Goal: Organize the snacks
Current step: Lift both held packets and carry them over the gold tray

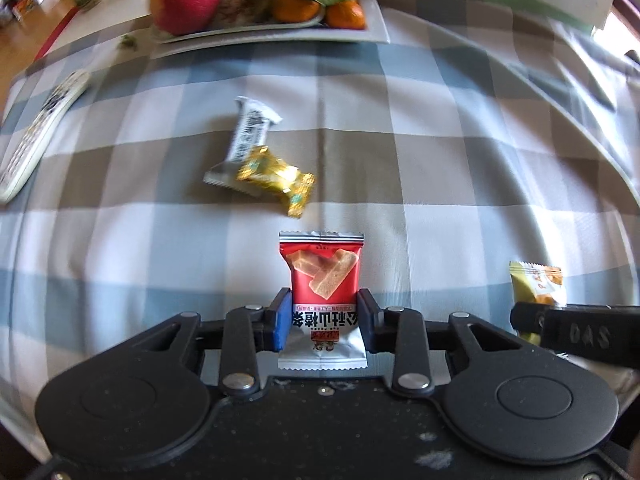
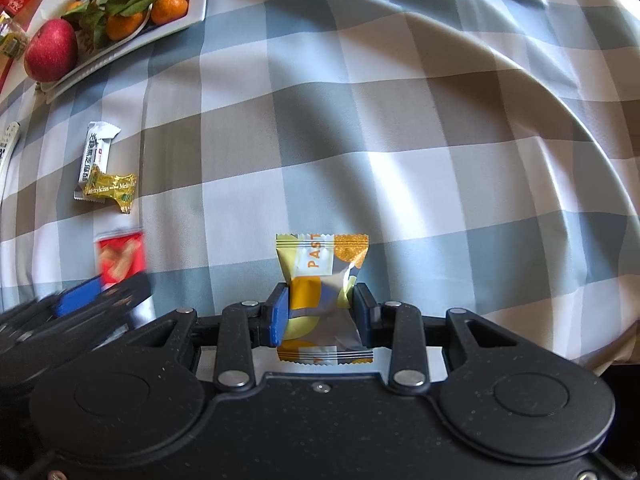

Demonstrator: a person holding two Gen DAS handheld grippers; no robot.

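— Two packets are held: left gripper (image 1: 324, 326) pinches the red snack packet (image 1: 322, 276) at frame centre, right gripper (image 2: 320, 314) clamps the yellow pastry packet (image 2: 322, 276).

— Remaining?

— White wafer bar (image 1: 250, 136) and gold candy (image 1: 276, 180), overlapping upper-left of centre on the checked tablecloth (image 1: 440, 200) — not yet sorted, I'd judge.

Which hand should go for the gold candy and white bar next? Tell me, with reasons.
Left, probably. The gold candy lying on the white bar sits just ahead of the left gripper; from the right gripper they lie far left. Both hold packets: red packet, yellow packet.
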